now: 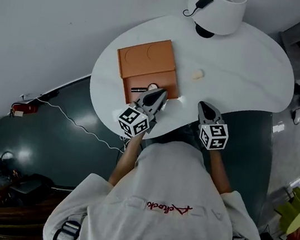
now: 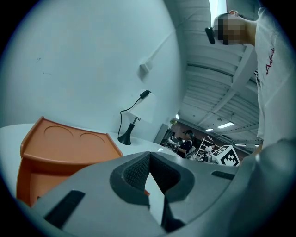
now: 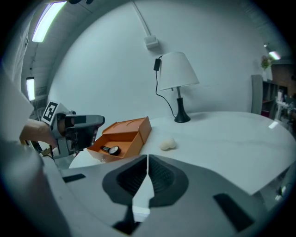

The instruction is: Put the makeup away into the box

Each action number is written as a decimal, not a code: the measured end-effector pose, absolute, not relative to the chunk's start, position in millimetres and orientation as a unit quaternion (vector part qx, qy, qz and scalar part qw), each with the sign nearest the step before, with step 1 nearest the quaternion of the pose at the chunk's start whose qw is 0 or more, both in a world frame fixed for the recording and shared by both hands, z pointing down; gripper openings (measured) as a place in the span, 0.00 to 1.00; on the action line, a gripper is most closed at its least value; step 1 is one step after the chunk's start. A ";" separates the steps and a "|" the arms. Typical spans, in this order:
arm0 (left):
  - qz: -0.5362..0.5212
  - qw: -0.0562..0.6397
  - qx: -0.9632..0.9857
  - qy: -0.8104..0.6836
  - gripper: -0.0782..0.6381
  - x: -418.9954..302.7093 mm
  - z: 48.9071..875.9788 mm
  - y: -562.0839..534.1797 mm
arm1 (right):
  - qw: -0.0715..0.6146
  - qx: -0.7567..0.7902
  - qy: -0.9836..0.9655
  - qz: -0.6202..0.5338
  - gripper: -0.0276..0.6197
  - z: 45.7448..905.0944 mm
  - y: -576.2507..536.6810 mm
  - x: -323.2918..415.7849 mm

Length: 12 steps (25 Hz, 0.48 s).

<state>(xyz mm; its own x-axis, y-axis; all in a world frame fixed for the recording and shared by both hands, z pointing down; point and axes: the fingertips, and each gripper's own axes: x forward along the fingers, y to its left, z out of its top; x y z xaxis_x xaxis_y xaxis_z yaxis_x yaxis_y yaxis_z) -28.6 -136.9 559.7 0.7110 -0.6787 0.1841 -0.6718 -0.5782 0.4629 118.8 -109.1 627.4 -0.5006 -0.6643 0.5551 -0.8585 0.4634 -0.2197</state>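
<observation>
A small cream lump, most likely a makeup sponge [image 1: 198,73], lies loose on the white tabletop [image 1: 243,63], just to the right of the orange box [image 1: 147,59] and apart from it. The box's drawer [image 1: 150,90] stands pulled out toward the person, and a round compact [image 1: 153,87] and a dark stick [image 1: 139,89] already lie inside it. A white lamp [image 1: 218,9] stands at the far edge, well away.

The sponge looks soft and light, so clenched or half-parted fingers coming down on it could nudge or roll it across the smooth top instead of catching it. A pinch taken off-centre could squeeze it out sideways. The left gripper [image 1: 159,96] hovers right over the drawer's front, so a careless move there could knock the drawer or shove the box along.

Both pairs of fingers are clenched on nothing: the right gripper [image 1: 203,105] shows its tips pressed together with only tabletop behind them, and the left shows the same. The sponge sits beyond the right gripper's tips, ahead and slightly left, near but untouched. From the left gripper it lies off to the right, past the drawer.
</observation>
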 end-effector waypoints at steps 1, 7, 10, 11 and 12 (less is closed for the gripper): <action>-0.006 0.259 0.888 -0.380 0.12 -28.9 561.2 -137.0 | 0.200 0.457 -0.831 0.245 0.08 629.5 -108.0 118.8; -0.007 0.262 0.887 -0.380 0.12 -28.1 563.3 -141.6 | 0.210 0.447 -0.830 0.259 0.35 642.6 -107.2 116.4; -0.008 0.263 0.887 -0.379 0.12 -27.0 562.9 -144.2 | 0.223 0.447 -0.827 0.257 0.37 648.5 -105.6 118.6; -0.008 0.263 0.887 -0.379 0.12 -27.1 563.0 -145.2 | 0.226 0.448 -0.826 0.258 0.37 650.4 -105.9 119.2; -0.008 0.264 0.887 -0.379 0.12 -27.2 563.1 -146.2 | 0.229 0.448 -0.825 0.259 0.37 652.3 -107.0 119.7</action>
